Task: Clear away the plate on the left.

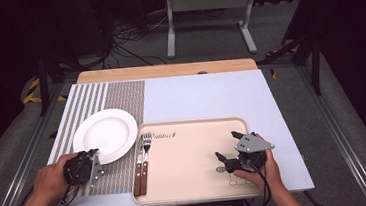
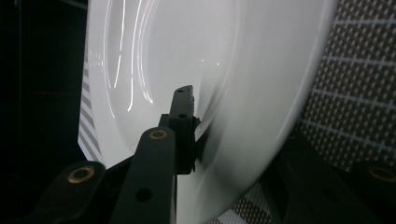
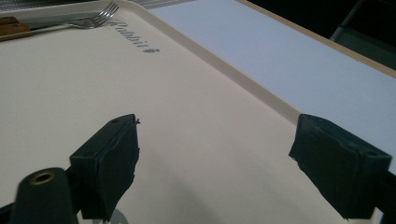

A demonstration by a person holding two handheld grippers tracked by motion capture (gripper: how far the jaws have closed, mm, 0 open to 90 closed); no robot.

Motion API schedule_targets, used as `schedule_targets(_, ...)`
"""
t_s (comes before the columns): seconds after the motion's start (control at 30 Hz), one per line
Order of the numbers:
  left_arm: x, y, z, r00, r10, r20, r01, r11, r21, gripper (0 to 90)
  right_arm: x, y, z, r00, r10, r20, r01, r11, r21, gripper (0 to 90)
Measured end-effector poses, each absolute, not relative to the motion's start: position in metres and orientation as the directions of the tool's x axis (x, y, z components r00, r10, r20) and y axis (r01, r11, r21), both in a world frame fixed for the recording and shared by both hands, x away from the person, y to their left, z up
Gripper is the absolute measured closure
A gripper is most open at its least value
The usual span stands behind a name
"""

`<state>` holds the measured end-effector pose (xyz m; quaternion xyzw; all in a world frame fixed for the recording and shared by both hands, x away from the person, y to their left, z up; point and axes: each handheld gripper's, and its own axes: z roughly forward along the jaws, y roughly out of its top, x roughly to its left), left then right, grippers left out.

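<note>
The left gripper clamps the near rim of the white plate, which lies on the striped mat left of the tray. The right gripper hovers over the tray, jaws spread wide with nothing between them.

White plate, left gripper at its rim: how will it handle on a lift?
The plate looks rigid and glazed; sharp light streaks suggest a slick surface that may slip between the pads. The left gripper takes only the near rim, so the far side would likely droop. It looks like ceramic: probably heavy for its size and chip-prone.
</note>
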<state>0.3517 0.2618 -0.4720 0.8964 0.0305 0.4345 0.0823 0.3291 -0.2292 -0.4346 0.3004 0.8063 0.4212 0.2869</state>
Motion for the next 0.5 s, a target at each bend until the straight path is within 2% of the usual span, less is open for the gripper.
schedule_targets(0.07,0.351,0.255,-0.475,0.592,0.077,0.803,-0.04,-0.991,0.125,76.2,0.331,-0.231,-0.435,-0.649,0.734,-0.201,0.257,0.461,0.849,15.4)
schedule_targets(0.17,0.349,0.247,-0.477,0.561,0.064,0.825,-0.049,-0.993,0.11,79.0,0.33,-0.23,-0.435,-0.652,0.73,-0.208,0.251,0.466,0.849,15.4)
schedule_targets(0.3,0.347,0.247,-0.471,0.555,0.128,0.822,-0.024,-0.985,0.17,81.9,0.329,-0.231,-0.435,-0.652,0.728,-0.214,0.247,0.47,0.847,15.4)
schedule_targets(0.43,0.347,0.246,-0.476,0.532,0.081,0.843,-0.012,-0.995,0.103,82.2,0.329,-0.232,-0.435,-0.65,0.728,-0.217,0.248,0.473,0.846,15.4)
schedule_targets(0.47,0.346,0.245,-0.479,0.53,0.101,0.842,-0.001,-0.993,0.12,82.2,0.329,-0.232,-0.435,-0.65,0.728,-0.217,0.248,0.473,0.846,15.4)
schedule_targets(0.5,0.346,0.244,-0.478,0.526,0.082,0.847,-0.003,-0.995,0.098,82.2,0.329,-0.232,-0.434,-0.651,0.727,-0.218,0.247,0.475,0.845,15.4)
